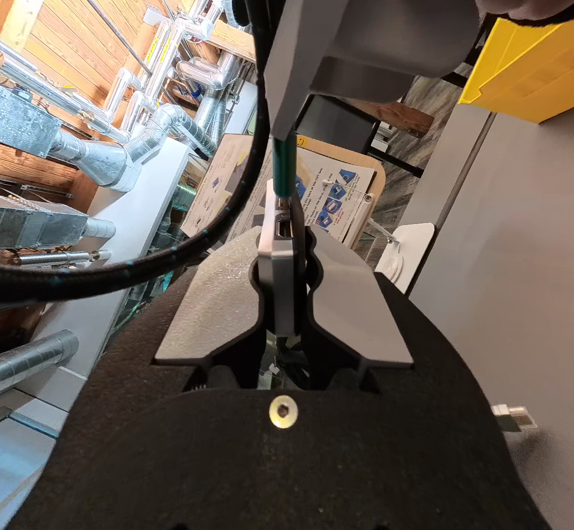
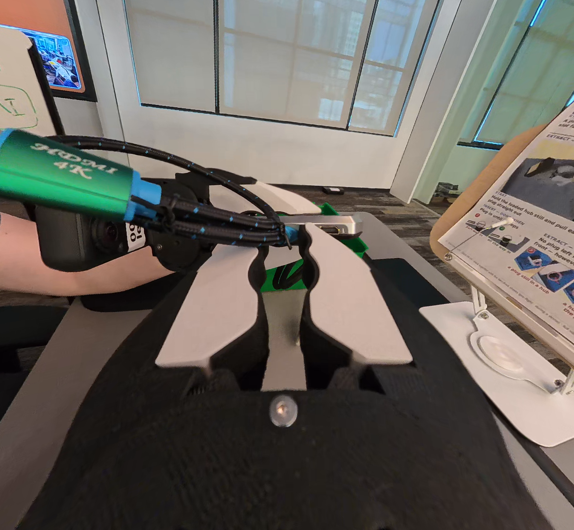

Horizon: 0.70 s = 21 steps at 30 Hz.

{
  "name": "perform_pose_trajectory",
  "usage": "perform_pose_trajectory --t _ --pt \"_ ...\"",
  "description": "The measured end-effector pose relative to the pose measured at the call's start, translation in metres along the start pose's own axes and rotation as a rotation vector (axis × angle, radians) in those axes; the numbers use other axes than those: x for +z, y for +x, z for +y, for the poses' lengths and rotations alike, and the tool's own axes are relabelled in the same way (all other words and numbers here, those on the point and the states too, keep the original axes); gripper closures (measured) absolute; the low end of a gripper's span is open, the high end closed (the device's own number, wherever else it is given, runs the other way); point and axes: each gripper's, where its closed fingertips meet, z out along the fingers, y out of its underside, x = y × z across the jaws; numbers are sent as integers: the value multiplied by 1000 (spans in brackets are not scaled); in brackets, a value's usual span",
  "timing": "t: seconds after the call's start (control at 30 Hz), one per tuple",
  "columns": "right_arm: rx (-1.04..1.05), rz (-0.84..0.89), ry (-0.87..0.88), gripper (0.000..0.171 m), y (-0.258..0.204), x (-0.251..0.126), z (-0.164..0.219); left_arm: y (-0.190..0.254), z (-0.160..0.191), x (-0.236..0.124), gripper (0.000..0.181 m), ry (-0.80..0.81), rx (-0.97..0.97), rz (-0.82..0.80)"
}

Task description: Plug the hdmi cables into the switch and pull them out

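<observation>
Your left claw (image 1: 281, 269) pinches the switch (image 1: 277, 269); right claw (image 2: 281, 254) pinches a plug (image 1: 282, 170) at 12 o'clock, axis along it.

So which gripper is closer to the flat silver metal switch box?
Left. The left gripper is clamped on the flat silver metal switch box itself; the right gripper sits just off its port edge, holding the green metal plug there.

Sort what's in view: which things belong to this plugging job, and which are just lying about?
Job: switch, green plug, braided cable, left hand-held gripper, right hand-held gripper.
Lying about: yellow bin, instruction sheet, loose connector.
</observation>
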Motion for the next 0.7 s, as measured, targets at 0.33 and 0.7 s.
perform_pose_trajectory --t 0.33,0.7 --pt "-20 25 -77 151 -1 -2 3 3 -2 0 161 0 13 10" --pt "61 -86 67 151 -6 -6 -8 -2 -15 -4 160 32 -93 29"
